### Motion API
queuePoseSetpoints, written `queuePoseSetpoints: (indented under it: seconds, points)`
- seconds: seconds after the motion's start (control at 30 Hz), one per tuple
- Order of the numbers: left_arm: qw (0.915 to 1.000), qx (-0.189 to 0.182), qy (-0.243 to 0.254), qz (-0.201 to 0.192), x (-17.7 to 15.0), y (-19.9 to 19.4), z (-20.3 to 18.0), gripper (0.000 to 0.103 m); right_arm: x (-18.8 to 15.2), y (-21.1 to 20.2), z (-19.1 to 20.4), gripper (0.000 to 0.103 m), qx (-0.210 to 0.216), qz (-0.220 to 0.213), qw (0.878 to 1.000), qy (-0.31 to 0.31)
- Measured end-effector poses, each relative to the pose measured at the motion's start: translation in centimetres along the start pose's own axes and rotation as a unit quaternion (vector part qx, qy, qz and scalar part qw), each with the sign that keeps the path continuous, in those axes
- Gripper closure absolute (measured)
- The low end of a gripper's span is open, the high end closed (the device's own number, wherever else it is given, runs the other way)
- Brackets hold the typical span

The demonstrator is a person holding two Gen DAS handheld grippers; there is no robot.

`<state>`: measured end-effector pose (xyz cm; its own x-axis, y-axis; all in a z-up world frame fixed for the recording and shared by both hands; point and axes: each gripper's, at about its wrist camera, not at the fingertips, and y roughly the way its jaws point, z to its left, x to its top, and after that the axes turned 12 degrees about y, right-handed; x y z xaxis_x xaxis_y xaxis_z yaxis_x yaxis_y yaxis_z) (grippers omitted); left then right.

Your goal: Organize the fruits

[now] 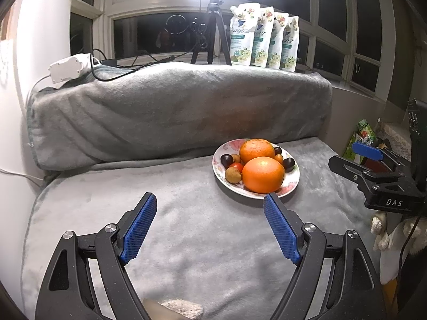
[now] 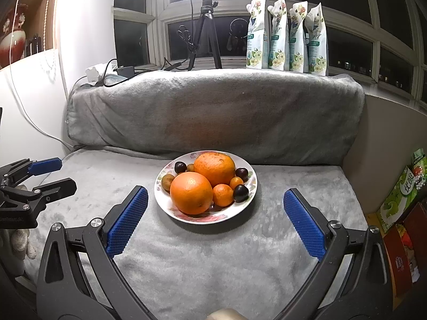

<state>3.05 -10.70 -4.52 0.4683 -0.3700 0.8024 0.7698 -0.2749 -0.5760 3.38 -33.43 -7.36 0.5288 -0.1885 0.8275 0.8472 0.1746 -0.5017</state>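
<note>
from my right wrist camera the flowered plate sits on the grey blanket-covered surface, just ahead of the right gripper and roughly centred between its fingers, which stand wide apart with nothing between them. on the plate i count two big oranges, the front orange touching the rear orange, a small mandarin tucked against the front one, and a scatter of small fruit around them: dark plums on the right and at the back, a couple of small orange and greenish-brown ones (too small for me to name).

from my left wrist camera the same plate lies ahead and to the right of the left gripper; its fingers are spread wide as well and hold nothing, and the right-hand fingertip overlaps the plate's near rim in that view. the right gripper shows at that picture's right edge.

behind the plate a rolled grey blanket runs across the back, and on the windowsill above stand a tripod under a bright lamp and four refill pouches in a row.
</note>
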Motion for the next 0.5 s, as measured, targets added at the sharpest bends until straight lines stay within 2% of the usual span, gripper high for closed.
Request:
queuePoseSetpoints:
  seconds: [0.5]
  points:
    - [1.0000, 0.003, -0.001, 0.004, -0.17, 0.08, -0.04, 0.021, -0.50, 0.15, 0.07, 0.000, -0.002, 0.006, 1.000, 0.005]
